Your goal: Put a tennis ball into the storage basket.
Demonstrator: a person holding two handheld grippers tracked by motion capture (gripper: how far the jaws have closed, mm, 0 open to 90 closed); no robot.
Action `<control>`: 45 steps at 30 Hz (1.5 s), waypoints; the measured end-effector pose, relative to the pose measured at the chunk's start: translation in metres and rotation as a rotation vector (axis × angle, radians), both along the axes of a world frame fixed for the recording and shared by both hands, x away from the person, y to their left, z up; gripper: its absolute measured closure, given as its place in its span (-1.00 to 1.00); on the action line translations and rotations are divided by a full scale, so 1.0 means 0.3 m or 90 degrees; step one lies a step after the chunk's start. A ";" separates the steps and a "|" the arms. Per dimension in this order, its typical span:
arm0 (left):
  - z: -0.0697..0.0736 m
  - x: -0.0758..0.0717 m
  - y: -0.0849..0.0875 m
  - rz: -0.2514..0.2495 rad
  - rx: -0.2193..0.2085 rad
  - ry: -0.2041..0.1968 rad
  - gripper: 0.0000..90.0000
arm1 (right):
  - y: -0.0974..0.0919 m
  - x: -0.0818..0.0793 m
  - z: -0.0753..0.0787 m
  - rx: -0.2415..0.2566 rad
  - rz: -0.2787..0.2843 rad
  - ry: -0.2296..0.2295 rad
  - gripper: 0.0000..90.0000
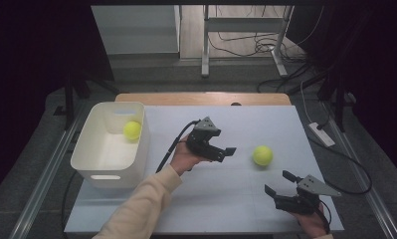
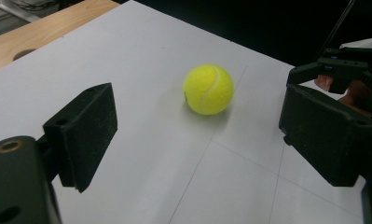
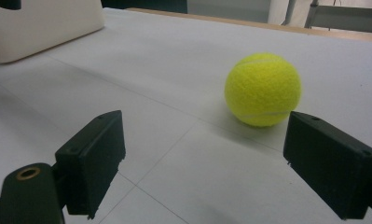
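Observation:
A yellow tennis ball (image 1: pixel 262 155) lies on the white table top (image 1: pixel 226 199), right of the middle. My left gripper (image 1: pixel 226 153) is held just left of it, pointing at it, jaws open and empty. In the left gripper view the ball (image 2: pixel 208 89) sits ahead of the open left gripper (image 2: pixel 204 135), apart from both pads. My right gripper (image 1: pixel 278 181) rests near the front right edge, open, aimed up at the same ball. In the right gripper view the ball (image 3: pixel 262 88) lies just beyond the open right gripper (image 3: pixel 202 149). A second tennis ball (image 1: pixel 132 130) lies inside the white bin (image 1: pixel 91 164).
The white bin stands at the table's left edge, and its corner (image 3: pixel 44 23) appears in the right gripper view. A wooden strip (image 1: pixel 201 98) runs along the table's back. Cables and a power strip (image 1: pixel 321 134) lie on the floor to the right.

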State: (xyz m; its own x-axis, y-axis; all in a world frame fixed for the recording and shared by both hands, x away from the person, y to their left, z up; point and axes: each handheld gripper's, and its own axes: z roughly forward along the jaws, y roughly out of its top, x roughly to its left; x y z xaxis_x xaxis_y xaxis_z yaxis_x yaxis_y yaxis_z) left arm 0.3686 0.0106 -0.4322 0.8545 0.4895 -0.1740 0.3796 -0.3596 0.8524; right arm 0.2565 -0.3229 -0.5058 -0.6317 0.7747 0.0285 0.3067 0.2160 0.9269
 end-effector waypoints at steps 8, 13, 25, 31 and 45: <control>-0.004 0.015 -0.024 -0.006 0.002 0.001 -0.72 | 0.000 -0.003 0.002 0.000 0.004 -0.002 -0.72; -0.015 0.023 -0.043 -0.007 0.001 0.008 -0.71 | -0.002 -0.004 0.001 0.000 0.006 -0.002 -0.72; -0.034 0.046 -0.067 -0.005 -0.001 0.004 -0.69 | -0.001 -0.005 0.000 0.000 0.007 -0.002 -0.72; -0.046 0.066 -0.088 0.001 0.011 0.013 -0.69 | 0.004 -0.004 0.001 -0.001 0.010 -0.002 -0.72; -0.079 0.094 -0.149 -0.015 0.016 0.021 -0.69 | 0.003 0.003 0.005 0.004 0.007 -0.005 -0.72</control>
